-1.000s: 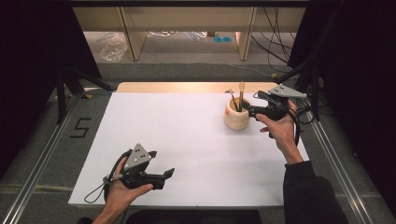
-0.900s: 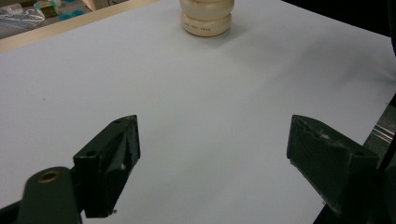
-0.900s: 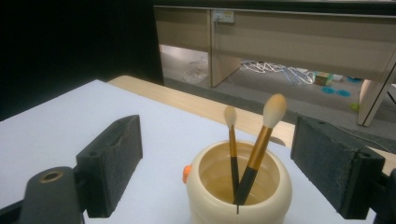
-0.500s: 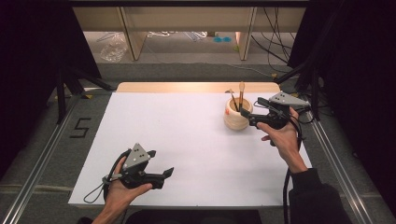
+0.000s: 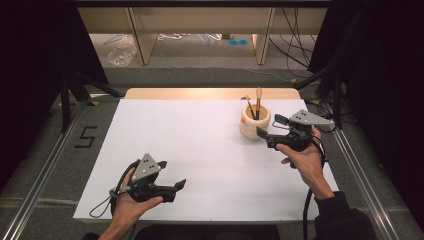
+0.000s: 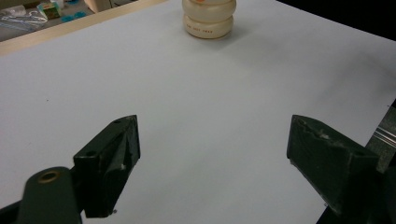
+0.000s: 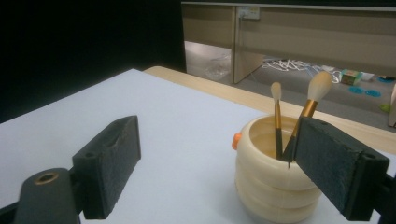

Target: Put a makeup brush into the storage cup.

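Observation:
A cream ribbed cup [image 5: 254, 122] stands at the far right of the white table top [image 5: 200, 145], with two brushes [image 5: 258, 101] upright in it. Just to the cup's right, my right gripper [image 5: 268, 126] is open, its jaws pointing left at the cup and empty. In the right gripper view the cup [image 7: 273, 179] sits close ahead, partly behind the right jaw, and the brushes [image 7: 310, 100] lean inside it. Near the front left edge my left gripper [image 5: 171, 174] is open and holds nothing. In the left gripper view the cup [image 6: 208, 19] is far ahead.
A bare wooden strip [image 5: 210, 93] runs along the table's far edge. Metal rails [image 5: 360, 175] flank both sides, and a "5" mark [image 5: 85, 136] lies on the floor at the left. Shelving and loose clutter [image 5: 175, 37] lie beyond the table.
My right gripper has drawn back toward the person and now sits lower beside the cup. The left gripper has stayed in place.

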`<state>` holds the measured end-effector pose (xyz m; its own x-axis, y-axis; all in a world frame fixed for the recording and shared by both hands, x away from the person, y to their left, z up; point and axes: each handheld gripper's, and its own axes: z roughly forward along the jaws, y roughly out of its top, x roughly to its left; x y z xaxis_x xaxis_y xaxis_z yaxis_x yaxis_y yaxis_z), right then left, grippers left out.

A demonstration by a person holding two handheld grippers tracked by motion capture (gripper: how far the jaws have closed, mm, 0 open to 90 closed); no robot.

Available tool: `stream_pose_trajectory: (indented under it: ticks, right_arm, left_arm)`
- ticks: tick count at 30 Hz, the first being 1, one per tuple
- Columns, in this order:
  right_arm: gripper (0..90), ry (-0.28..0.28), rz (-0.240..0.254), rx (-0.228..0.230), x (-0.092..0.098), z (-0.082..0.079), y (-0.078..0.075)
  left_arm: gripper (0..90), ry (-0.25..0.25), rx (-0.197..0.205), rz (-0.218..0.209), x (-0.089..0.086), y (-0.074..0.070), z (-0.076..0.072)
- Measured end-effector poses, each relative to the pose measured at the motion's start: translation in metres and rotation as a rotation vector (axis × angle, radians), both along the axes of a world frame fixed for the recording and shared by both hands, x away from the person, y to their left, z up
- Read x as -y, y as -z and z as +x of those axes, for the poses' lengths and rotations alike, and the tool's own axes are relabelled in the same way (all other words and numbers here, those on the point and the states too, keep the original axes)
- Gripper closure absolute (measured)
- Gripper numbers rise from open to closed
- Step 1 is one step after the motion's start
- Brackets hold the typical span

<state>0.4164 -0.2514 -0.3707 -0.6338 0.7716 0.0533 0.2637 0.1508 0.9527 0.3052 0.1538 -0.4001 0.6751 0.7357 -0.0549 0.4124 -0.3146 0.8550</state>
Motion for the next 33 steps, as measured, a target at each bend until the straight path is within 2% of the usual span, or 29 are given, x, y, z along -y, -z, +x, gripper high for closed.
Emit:
stream_pose_trajectory:
  ticks: [2, 4, 5, 6, 8, 9, 10, 11, 13, 18, 22, 25, 27, 30, 32, 33]
  right_arm:
    - [16.3, -0.004, -0.001, -0.034, 0.0, -0.004, 0.001]
    - [16.3, -0.005, -0.001, -0.035, 0.0, -0.006, 0.002]
    - [16.3, -0.006, 0.006, -0.017, -0.001, -0.007, 0.004]
    - [16.3, -0.006, 0.004, -0.028, -0.001, -0.009, 0.004]
    - [16.3, -0.007, -0.002, -0.011, -0.001, -0.01, 0.006]
    - [16.3, -0.012, 0.006, -0.014, -0.001, -0.011, 0.007]
    - [16.3, -0.015, 0.009, -0.039, -0.002, -0.013, 0.007]
    - [16.3, -0.02, -0.003, -0.048, -0.001, -0.014, 0.007]
    - [16.3, -0.019, 0.004, -0.033, -0.002, -0.015, 0.009]
    - [16.3, -0.025, 0.006, -0.047, -0.002, -0.021, 0.009]
    - [16.2, -0.041, 0.026, -0.032, -0.004, -0.027, 0.012]
    - [16.2, -0.042, 0.012, -0.045, -0.003, -0.032, 0.013]
    - [16.2, -0.049, 0.027, -0.041, -0.004, -0.034, 0.016]
    - [16.2, -0.049, 0.007, -0.05, -0.002, -0.037, 0.018]
    - [16.2, -0.052, 0.024, -0.052, -0.003, -0.039, 0.02]
    - [16.2, -0.055, 0.018, -0.055, -0.002, -0.04, 0.021]
  left_arm:
    - [16.9, -0.001, 0.0, 0.0, 0.0, 0.0, 0.0]
    - [16.9, -0.002, 0.0, 0.001, 0.0, 0.0, 0.0]
    - [16.9, -0.003, -0.001, 0.0, 0.0, 0.0, 0.0]
    - [16.9, -0.002, -0.001, -0.001, 0.0, 0.0, 0.0]
    - [16.9, 0.002, -0.001, -0.006, -0.001, 0.0, 0.0]
    - [16.9, 0.001, -0.001, -0.006, -0.001, 0.0, 0.0]
    - [16.9, 0.001, -0.001, -0.006, -0.001, 0.0, 0.0]
    - [16.9, 0.001, 0.0, -0.005, -0.001, 0.0, 0.0]
    - [16.9, -0.004, 0.002, -0.002, -0.001, -0.001, 0.0]
    - [16.9, -0.005, 0.004, -0.005, -0.001, -0.001, 0.0]
    - [16.9, -0.005, 0.005, -0.006, -0.001, -0.001, 0.0]
    - [16.9, -0.005, 0.006, -0.005, -0.001, -0.001, 0.0]
    - [16.9, -0.005, 0.006, -0.005, -0.001, -0.001, 0.0]
    - [16.9, -0.006, 0.006, -0.006, -0.001, -0.001, 0.0]
    - [16.9, -0.006, 0.006, -0.007, -0.001, -0.001, 0.0]
    - [16.9, -0.006, 0.006, -0.006, -0.001, -0.001, 0.0]
